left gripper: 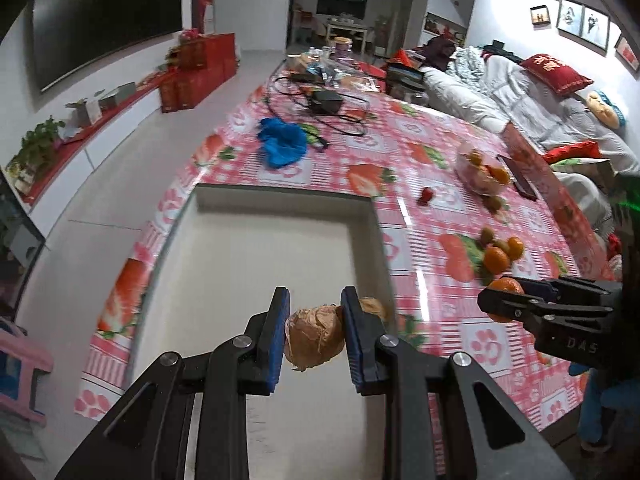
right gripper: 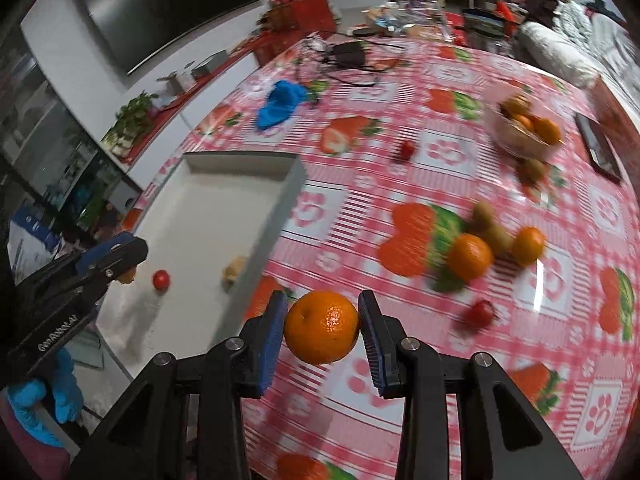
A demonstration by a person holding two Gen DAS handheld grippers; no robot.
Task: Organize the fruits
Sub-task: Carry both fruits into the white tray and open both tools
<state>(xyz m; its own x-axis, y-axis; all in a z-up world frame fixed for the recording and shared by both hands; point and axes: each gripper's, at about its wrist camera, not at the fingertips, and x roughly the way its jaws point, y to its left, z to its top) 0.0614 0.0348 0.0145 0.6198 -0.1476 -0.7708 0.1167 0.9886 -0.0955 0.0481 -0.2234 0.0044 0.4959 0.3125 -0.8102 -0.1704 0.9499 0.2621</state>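
The right gripper hides most of its orange. A tan fruit peeks from behind a left finger. The loose fruits are blurry; the green ones may be kiwis. The bowl is blurry too.

orange mandarin, white tray, pink strawberry-print tablecloth

A blue cloth lies near black cables on the strawberry tablecloth.
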